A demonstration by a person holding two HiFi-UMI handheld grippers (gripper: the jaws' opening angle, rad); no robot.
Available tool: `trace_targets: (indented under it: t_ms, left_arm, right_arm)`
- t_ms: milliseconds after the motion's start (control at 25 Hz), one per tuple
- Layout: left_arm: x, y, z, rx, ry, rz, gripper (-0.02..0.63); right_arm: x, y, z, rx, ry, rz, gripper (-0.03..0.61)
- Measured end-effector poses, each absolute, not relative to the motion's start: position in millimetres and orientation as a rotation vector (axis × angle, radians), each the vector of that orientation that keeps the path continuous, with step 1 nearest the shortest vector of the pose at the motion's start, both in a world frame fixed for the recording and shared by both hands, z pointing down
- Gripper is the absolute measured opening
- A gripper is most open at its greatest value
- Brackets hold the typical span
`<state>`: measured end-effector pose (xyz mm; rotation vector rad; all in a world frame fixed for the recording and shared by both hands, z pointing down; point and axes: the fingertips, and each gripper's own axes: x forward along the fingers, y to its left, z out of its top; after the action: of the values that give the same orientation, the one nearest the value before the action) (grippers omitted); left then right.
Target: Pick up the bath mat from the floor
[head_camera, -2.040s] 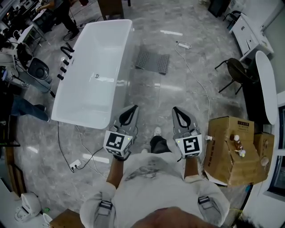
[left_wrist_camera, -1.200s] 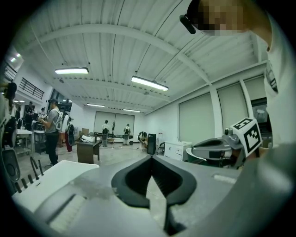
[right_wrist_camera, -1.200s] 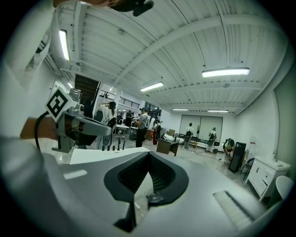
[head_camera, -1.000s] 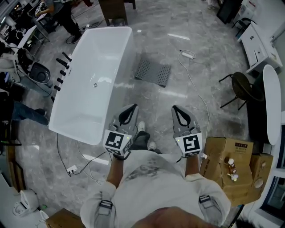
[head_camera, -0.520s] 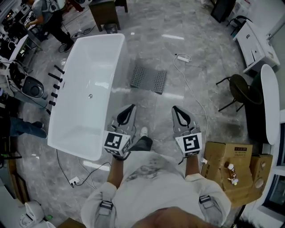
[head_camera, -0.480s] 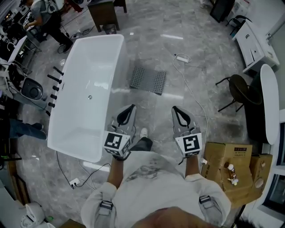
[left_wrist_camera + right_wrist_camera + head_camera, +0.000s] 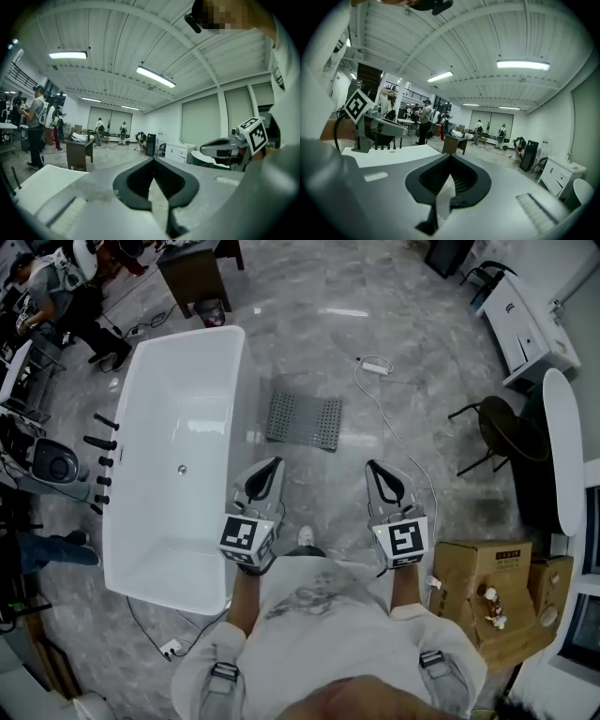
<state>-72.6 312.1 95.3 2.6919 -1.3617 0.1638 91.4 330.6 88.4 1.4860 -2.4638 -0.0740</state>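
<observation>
Ahead of us the bath mat (image 7: 303, 421) lies flat. Our left gripper (image 7: 270, 470) and right gripper (image 7: 377, 472), both pressed together empty, should part low at its near edge.

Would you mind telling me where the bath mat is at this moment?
In the head view, the grey bath mat lies flat on the floor at upper centre, just right of the white bathtub and ahead of the left gripper.
</observation>
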Motion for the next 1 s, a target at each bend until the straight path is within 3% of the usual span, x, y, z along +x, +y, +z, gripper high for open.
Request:
trace_targets:
  t_ms: [1000]
  left_arm:
    - [-62.3, 115.4, 112.9, 2.667, -1.360, 0.203, 0.002]
  right_arm:
    - [88.5, 121.2, 103.1, 1.404, -2.519, -0.045, 0.002]
